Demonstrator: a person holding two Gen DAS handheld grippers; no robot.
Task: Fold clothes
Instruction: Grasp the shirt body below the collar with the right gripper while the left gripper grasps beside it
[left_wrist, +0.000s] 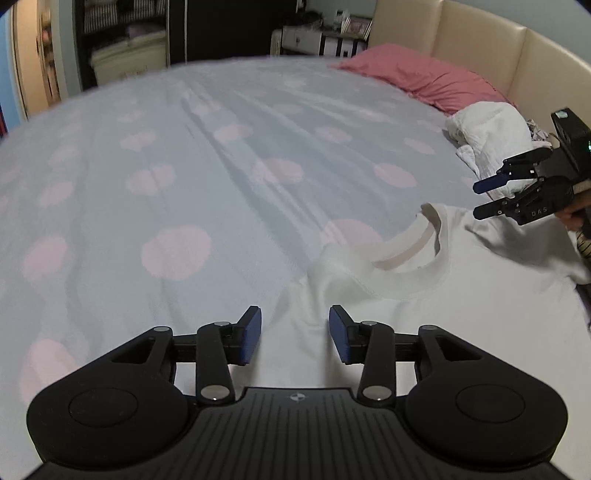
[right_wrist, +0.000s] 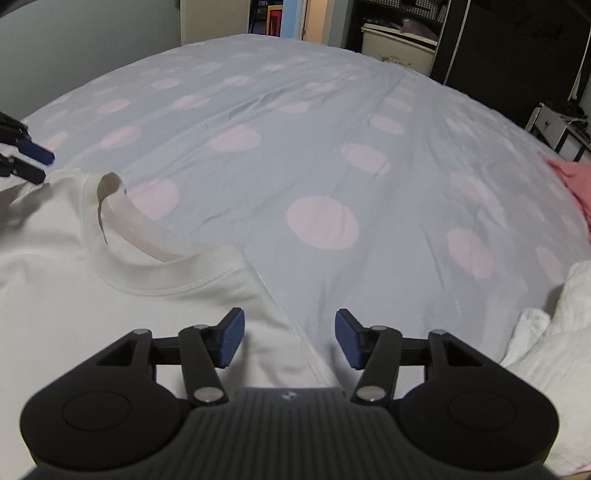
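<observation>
A white T-shirt (left_wrist: 461, 302) lies flat on the bed, its round collar (left_wrist: 406, 266) towards the middle of the bed. My left gripper (left_wrist: 295, 334) is open and empty, low over the shirt's shoulder edge. My right gripper (right_wrist: 290, 341) is open and empty, over the other shoulder seam of the shirt (right_wrist: 110, 302). The right gripper also shows in the left wrist view (left_wrist: 484, 197), open above the shirt's far shoulder. The left gripper shows at the left edge of the right wrist view (right_wrist: 35, 162).
The bed has a pale blue sheet with pink dots (left_wrist: 184, 166). A pink pillow (left_wrist: 417, 79) lies at the cream headboard (left_wrist: 480, 40). A heap of white clothes (left_wrist: 487, 140) lies beside the shirt, also in the right wrist view (right_wrist: 554, 332). Dark shelves (left_wrist: 129, 37) stand beyond the bed.
</observation>
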